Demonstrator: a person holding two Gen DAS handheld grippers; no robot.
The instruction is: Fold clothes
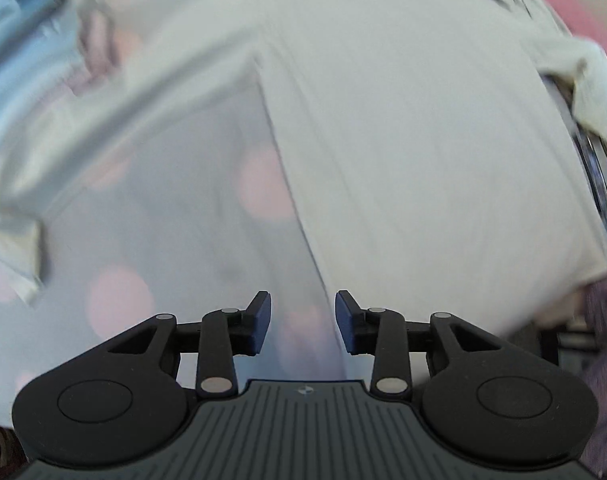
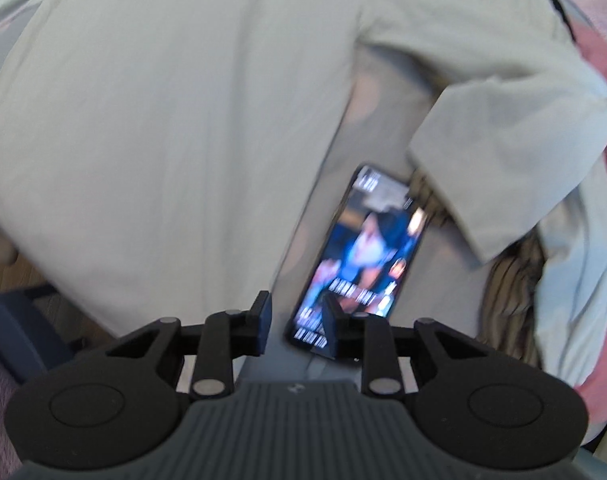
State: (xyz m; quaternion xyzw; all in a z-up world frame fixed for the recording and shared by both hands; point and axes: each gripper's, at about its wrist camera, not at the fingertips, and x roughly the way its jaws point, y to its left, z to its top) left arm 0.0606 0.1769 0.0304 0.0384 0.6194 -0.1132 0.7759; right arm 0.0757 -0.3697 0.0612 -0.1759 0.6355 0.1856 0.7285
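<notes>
Hovering empty and parted above the spread pale shirt (image 2: pixel 163 120), the left gripper (image 1: pixel 302 322) and right gripper (image 2: pixel 297 324) seemingly needed its sleeve (image 2: pixel 503 152) folded inward next, beside the phone (image 2: pixel 359 256).

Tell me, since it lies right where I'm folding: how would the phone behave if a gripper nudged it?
The phone looks rigid and flat, so it would probably slide rather than roll. Its lit glass screen may be slippery and fragile. It rests on soft bedding beside the pale shirt, which could drag.

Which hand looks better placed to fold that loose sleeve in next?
Probably the right. Its gripper hangs open near the sleeve, beside the phone. The left gripper, also open, hangs over the shirt edge, no sleeve close.
</notes>
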